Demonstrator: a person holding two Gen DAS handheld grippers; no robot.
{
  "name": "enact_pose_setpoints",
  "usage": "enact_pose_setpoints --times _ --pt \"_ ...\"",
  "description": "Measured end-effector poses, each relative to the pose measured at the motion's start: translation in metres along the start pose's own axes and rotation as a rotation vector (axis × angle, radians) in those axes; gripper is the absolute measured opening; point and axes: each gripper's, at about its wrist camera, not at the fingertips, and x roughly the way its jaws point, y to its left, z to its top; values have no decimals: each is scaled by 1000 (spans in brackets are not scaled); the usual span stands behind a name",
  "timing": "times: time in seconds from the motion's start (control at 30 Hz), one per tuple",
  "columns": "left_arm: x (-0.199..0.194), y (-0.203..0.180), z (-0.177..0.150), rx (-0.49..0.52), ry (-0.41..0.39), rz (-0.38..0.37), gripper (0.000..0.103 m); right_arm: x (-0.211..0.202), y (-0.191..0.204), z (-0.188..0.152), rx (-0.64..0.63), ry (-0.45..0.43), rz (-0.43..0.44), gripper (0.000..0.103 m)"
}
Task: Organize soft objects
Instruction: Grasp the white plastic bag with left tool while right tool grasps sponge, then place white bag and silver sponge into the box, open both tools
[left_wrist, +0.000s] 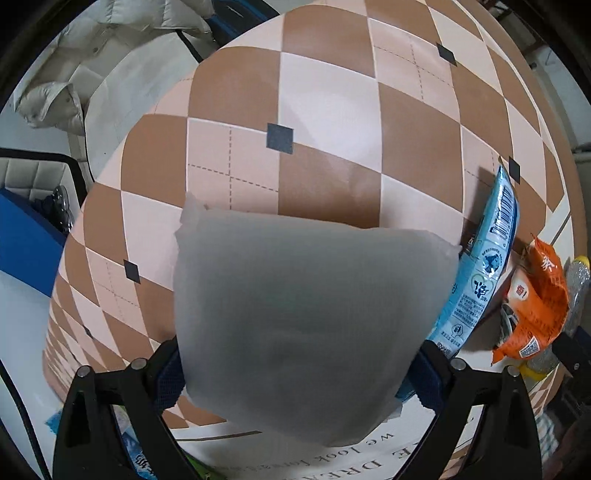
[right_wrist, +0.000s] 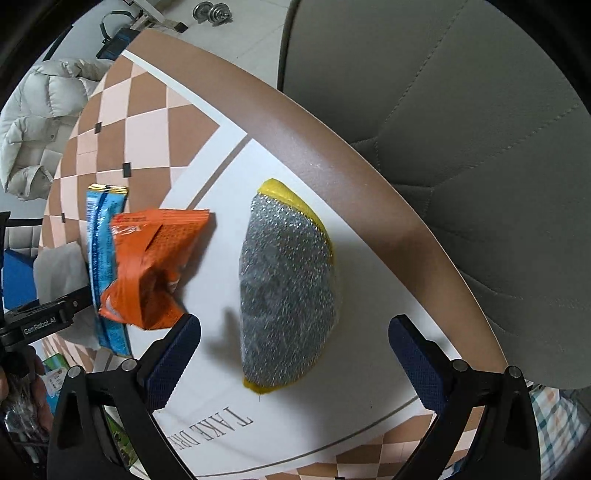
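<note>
Left gripper (left_wrist: 295, 373), nearest the viewer, with fingers closed against both sides of a white tissue pack (left_wrist: 303, 317) lifted above the checkered table (left_wrist: 332, 110). Right gripper (right_wrist: 293, 354), fingers spread wide and holding nothing, poised over a silver-and-yellow scouring sponge (right_wrist: 286, 291) lying on the table's white panel close to its brown curved edge. Beside the sponge, inward from that edge, an orange packet (right_wrist: 155, 266) overlaps a blue packet (right_wrist: 99, 258). Beyond the far edge, a pale padded jacket (left_wrist: 74, 74).

Open right tool (right_wrist: 293, 354) over silver-yellow sponge (right_wrist: 286, 291), orange packet (right_wrist: 151, 266) left
</note>
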Motion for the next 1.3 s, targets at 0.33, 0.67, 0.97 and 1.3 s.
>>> enact_pose_setpoints --times 0.33,0.67,0.97,1.3 --pt "-39 17 -39 -77 -106 -71 74 -2 1 -11 -9 -10 3 46" --pt "-112 67 -177 -241 -278 -216 74 -79 74 -123 -237 -106 99 45" --pt "-126 201 -319 -437 -318 -206 74 -115 230 -268 -553 -76 248 45" --pt "-55 365 -401 -632 -156 -159 74 -41 416 -391 -789 72 259 45"
